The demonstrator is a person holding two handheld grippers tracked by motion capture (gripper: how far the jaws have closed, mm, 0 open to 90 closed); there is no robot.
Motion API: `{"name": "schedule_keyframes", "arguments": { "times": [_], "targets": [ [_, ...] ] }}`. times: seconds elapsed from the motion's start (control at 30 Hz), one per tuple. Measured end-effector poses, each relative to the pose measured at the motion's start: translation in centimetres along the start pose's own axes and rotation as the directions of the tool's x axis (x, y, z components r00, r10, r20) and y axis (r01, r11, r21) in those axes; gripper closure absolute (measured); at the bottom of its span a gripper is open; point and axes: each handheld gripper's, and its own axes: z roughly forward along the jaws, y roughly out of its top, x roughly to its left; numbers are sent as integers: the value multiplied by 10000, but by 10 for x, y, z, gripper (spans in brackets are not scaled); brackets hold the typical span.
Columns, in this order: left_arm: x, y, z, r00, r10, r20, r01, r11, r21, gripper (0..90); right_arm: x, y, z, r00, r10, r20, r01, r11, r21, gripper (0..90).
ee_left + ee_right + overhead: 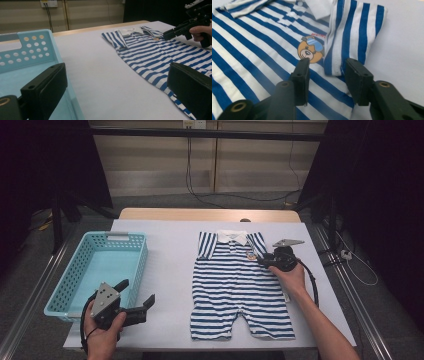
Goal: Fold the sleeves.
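Over romper (262,57) | right gripper (327,70) fingers part-open (holding nothing) | sleeve (352,32) between

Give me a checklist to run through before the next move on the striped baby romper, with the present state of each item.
1. Striped romper lies flat on the table, legs spread: ok.
2. Sleeve by the right hand-held gripper is folded in over the chest, beside the bear badge: ok.
3. Right hand-held gripper's jaws stand apart over the sleeve's lower edge and press on nothing: ok.
4. Left hand-held gripper is open, holds nothing and sits near the table's front edge, clear of the romper: ok.
5. Blue basket has nothing in it and stands left of the romper, apart from it: ok.
6. Far sleeve folded to match: cannot tell.
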Motion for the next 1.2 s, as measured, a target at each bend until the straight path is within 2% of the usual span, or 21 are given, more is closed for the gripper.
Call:
{"name": "schedule_keyframes", "arguments": {
  "times": [0.03,0.1,0.17,0.2,0.3,0.37,0.4,0.43,0.47,0.5,0.57,0.6,0.63,0.67,0.77,0.9,0.97,1.0,1.03,1.1,1.2],
  "targets": [
    [0,1,0,10000,92,-8,-92,9999,100,33,1,1,-1,10000,52,11,-52,10000,-83,521],
    [-1,1,2,10000,-4,29,4,10000,-43,33,1,2,-5,9999,128,-115,-132,9992,-367,489],
    [-2,1,4,9999,-32,99,33,10000,-54,33,3,2,-11,9998,181,-25,-183,9980,-610,432],
    [-1,2,4,9997,214,154,-215,9998,10,33,4,2,-14,9998,180,-38,-182,9976,-673,399],
    [-2,4,7,9998,125,149,-124,9999,-65,33,7,-2,-26,9996,196,196,-175,9945,-1036,313],
    [-3,4,7,9999,-6,135,7,10000,-79,33,7,-4,-33,9993,302,198,-272,9903,-1363,258],
    [-5,5,6,9992,-380,88,380,9993,-15,33,7,-5,-37,9992,325,249,-285,9890,-1453,234],
    [-9,6,5,9976,-661,187,662,9978,-1,33,7,-5,-41,9988,384,306,-329,9857,-1650,214],
    [-13,7,4,9964,-708,469,708,9975,20,33,7,-5,-45,9985,460,294,-399,9824,-1825,199],
    [-18,8,4,9956,-574,741,575,9983,8,33,8,-5,-49,9980,552,297,-482,9785,-2005,175],
    [-26,9,5,9976,351,596,-349,9994,-44,33,10,-6,-56,9985,412,365,-317,9722,-2320,136],
    [-28,9,7,9971,409,645,-404,9992,-79,33,12,-7,-59,9986,391,353,-293,9694,-2439,120],
    [-30,10,9,9969,293,726,-287,9995,-88,33,14,-8,-62,9983,494,320,-400,9681,-2474,111],
    [-31,10,11,9963,51,858,-45,10000,-70,33,15,-9,-65,9985,415,360,-306,9645,-2623,111],
    [-33,11,17,9964,195,828,-200,9998,52,33,22,-14,-75,9984,516,224,-423,9513,-3053,106],
    [-41,13,27,9947,214,1003,-229,9996,142,33,29,-23,-88,9989,368,294,-254,9469,-3205,104],
    [-46,15,32,9928,436,1118,-449,9990,91,33,31,-28,-92,9986,302,440,-144,9462,-3232,103],
    [-48,16,34,9928,431,1118,-443,9990,87,33,33,-33,-94,9976,318,612,-98,9440,-3299,107],
    [-50,17,38,9930,596,1024,-607,9981,80,33,33,-35,-96,9978,313,583,-97,9409,-3385,111],
    [-54,18,43,9941,737,800,-750,9971,142,33,35,-41,-100,9980,304,559,-97,9411,-3380,111],
    [-56,19,54,9919,889,910,-916,9955,260,33,36,-48,-105,9987,182,466,-22,9470,-3212,109]
  ]
}}
